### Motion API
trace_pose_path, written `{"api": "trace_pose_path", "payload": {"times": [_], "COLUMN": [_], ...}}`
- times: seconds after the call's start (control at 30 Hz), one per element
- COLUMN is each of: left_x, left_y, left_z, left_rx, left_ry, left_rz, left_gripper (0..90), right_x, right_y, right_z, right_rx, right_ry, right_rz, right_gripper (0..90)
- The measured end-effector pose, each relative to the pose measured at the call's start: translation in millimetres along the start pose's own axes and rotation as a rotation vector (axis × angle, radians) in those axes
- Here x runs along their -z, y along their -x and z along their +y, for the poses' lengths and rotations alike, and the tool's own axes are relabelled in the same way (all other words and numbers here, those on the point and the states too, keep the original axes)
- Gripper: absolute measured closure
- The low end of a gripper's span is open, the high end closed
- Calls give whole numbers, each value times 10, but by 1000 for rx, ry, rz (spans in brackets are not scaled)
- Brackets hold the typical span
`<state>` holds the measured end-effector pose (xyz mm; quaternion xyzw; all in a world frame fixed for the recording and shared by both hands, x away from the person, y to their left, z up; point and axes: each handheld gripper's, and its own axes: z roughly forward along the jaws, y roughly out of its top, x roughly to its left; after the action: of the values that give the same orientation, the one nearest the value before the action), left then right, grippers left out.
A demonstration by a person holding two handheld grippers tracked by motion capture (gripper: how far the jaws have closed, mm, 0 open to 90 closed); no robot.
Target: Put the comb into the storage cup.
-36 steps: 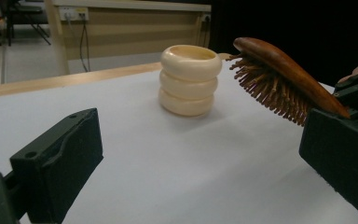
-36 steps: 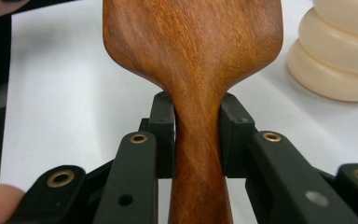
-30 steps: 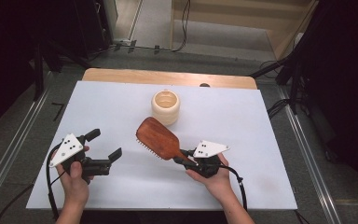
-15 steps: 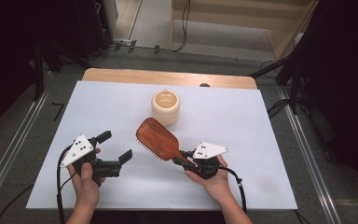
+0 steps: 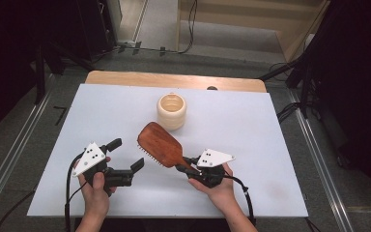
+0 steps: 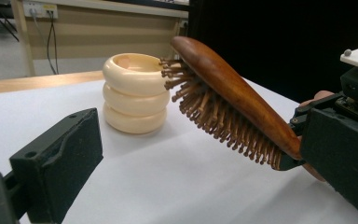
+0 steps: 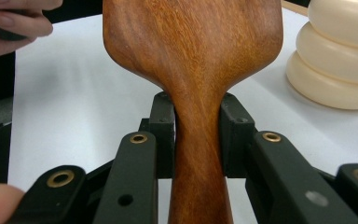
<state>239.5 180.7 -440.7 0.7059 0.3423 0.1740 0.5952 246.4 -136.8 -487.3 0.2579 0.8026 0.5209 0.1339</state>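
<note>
Right gripper (image 5: 189, 170) fingers (image 7: 163, 135) pinch brush (image 5: 160, 145) handle, brush head lifted off worktop (image 5: 251, 125), bristles down. Left gripper (image 5: 125, 157) has slid closer to brush, fingers spread, empty. Cream cup (image 5: 171, 110) beyond fingers. Likely next: left grabs brush head.

Black tongs (image 5: 126, 157) carry white three-cornered plates and black cables.

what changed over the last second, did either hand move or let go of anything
The left claw, open and holding nothing, slid rightward across the table toward the hairbrush, closing part of the gap without touching it. The right claw kept its place, clamped on the brush handle, with the bristles facing down toward the left. The cream ringed cup stayed put.
</note>
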Motion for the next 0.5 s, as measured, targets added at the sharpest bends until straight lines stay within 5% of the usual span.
{"api": "trace_pose_path", "payload": {"times": [0.5], "left_x": [-112], "left_y": [59], "left_z": [-32], "left_rx": [96], "left_ry": [8], "left_rz": [-31], "left_gripper": [0], "right_x": [-79], "right_y": [-115], "right_z": [19], "right_rx": [17], "right_ry": [22], "right_rz": [19], "right_gripper": [694]}}
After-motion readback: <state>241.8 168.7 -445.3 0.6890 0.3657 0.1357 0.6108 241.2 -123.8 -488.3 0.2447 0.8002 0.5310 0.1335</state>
